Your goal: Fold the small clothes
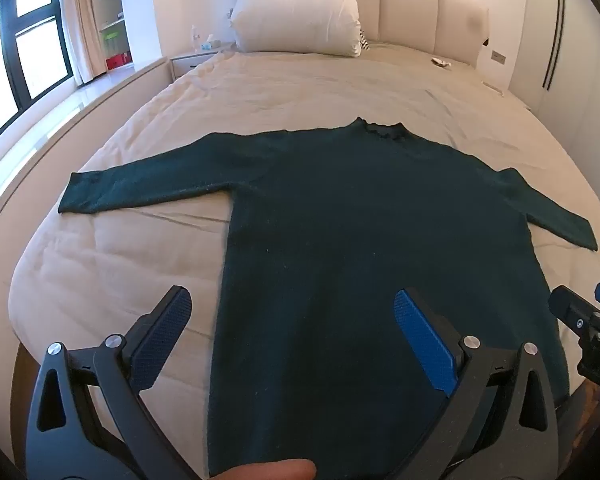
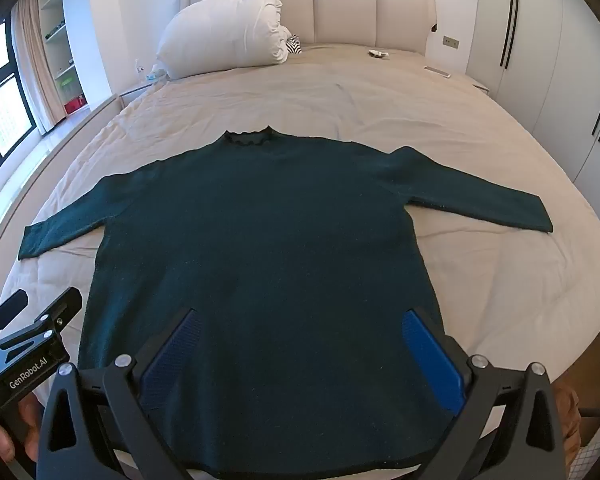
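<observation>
The bed [image 2: 380, 112] fills both views, with a beige, slightly creased cover, and a big white pillow [image 2: 224, 32] leans on the headboard at about 11 o'clock in the right wrist view. The dark green knit sweater [image 2: 260, 240] lies flat on the cover near the foot of the bed, front or back up I cannot tell, with its frilled collar [image 2: 249, 139] pointing to 12 o'clock and both sleeves spread out, the one sleeve [image 2: 472, 196] toward 2 o'clock and the other [image 2: 60, 232] toward 9 o'clock. The hem [image 2: 300, 466] is closest, at 6 o'clock. I judge the sweater to be light, soft and floppy, with a rough knit that is not slippery, so it will sag and stretch if it is lifted from one point only. A good hold seems to be a thin pinch at a sleeve cuff or at a shoulder edge, or the two hem corners together. The right gripper [image 2: 300, 354] hovers over the lower body of the sweater with its jaws spread wide and nothing between them. The left gripper [image 1: 292, 336] is the same, released, above the left hem side.
</observation>
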Action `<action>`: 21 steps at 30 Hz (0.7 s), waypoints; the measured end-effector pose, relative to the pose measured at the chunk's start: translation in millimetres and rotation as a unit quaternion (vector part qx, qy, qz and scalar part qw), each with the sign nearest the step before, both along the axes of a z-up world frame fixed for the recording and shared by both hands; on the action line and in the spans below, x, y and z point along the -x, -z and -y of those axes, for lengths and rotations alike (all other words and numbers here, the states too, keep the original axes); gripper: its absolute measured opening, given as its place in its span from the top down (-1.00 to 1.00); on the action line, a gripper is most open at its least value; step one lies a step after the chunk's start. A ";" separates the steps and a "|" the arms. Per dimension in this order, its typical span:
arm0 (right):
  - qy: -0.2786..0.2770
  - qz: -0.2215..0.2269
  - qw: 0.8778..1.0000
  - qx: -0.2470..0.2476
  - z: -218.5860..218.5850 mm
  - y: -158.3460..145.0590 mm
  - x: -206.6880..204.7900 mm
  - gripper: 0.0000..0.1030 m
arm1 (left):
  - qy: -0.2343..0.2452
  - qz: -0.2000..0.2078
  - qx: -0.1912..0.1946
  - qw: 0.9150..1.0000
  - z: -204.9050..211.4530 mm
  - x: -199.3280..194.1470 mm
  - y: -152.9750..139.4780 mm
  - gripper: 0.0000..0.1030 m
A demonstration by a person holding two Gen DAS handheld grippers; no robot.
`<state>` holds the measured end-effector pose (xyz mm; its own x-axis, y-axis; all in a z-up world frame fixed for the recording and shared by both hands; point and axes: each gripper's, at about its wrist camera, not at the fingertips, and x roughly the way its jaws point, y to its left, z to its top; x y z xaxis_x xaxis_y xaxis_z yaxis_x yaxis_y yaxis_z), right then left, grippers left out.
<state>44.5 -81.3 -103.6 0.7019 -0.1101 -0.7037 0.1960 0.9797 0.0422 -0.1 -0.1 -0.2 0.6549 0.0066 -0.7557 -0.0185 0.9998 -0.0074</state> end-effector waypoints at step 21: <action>0.003 0.000 1.000 0.015 -0.2 2.0 -2.1 -1.00 | 0.002 -0.012 -0.005 1.000 -4.0 -1.4 13.7 -1.00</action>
